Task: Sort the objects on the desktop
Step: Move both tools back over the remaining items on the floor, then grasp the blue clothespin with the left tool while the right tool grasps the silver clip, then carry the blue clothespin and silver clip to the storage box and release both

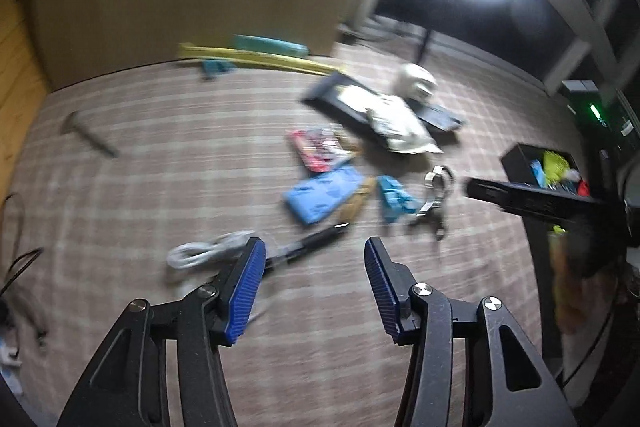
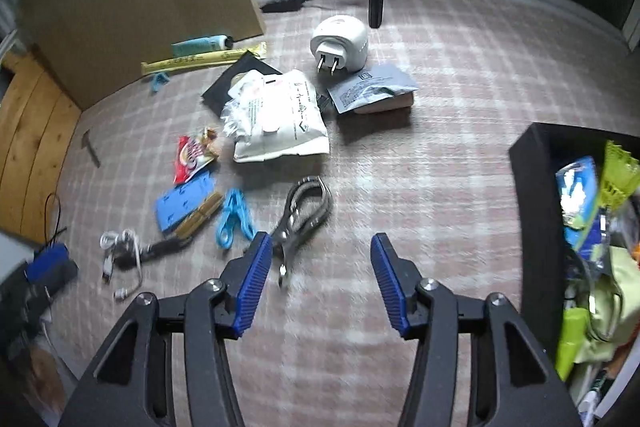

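Left claw (image 1: 314, 253): nearest the lens, blue pads parted about halfway, nothing between them. Black pen (image 1: 310, 245) lies just beyond its tips, nearer the left pad; white cable (image 1: 208, 254) lies just beside that pad.

Right claw (image 2: 316, 251): likewise about half open and empty. Metal pliers (image 2: 304, 215) lie on the checked worktop (image 2: 420, 195) just ahead of its left pad, blue clip (image 2: 234, 217) beside them to the left. Open black box (image 2: 536, 211), holding mixed items, stands to the right, well apart from the pliers.
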Motion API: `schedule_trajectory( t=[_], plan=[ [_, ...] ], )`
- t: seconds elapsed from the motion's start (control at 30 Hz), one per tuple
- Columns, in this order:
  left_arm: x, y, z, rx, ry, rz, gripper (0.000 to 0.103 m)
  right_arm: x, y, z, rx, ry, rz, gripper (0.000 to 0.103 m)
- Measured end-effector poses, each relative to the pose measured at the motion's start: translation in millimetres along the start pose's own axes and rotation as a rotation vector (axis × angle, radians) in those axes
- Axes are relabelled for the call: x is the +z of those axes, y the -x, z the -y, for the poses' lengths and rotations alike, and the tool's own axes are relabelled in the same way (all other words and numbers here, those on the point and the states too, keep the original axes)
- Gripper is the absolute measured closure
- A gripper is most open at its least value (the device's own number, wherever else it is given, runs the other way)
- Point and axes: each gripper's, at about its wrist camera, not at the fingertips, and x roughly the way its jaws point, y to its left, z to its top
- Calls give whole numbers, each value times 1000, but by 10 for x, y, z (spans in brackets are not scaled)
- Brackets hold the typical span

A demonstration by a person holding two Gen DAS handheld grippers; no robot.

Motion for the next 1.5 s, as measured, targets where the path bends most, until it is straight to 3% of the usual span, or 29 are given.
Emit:
schedule_trajectory(
  t=[0.1, 0.27, 0.63, 0.83, 1.0, 1.23, 1.5],
  plan=[
    [80, -223, 230, -50, -22, -33, 66, 93, -144, -39, 3, -24, -33, 53],
    [154, -525, 470, -72, -52, -74, 66, 165, -344, -56, -34, -50, -84, 56],
    [243, -850, 529, -73, -40, -112, 70, 193, -551, -94, -35, -39, -140, 66],
    [244, -974, 583, -66, -52, -137, 78, 189, -536, -109, -86, 34, -133, 75],
    [243, -1109, 617, -48, -55, -151, 98, 174, -483, 45, -95, 35, -124, 75],
    [232, -1025, 656, -40, -70, -116, 98, 113, -380, 184, -54, 12, -113, 76],
    [270, -660, 833, -71, -83, -62, 98, 71, -14, 484, -12, -25, -56, 76]
  ],
)
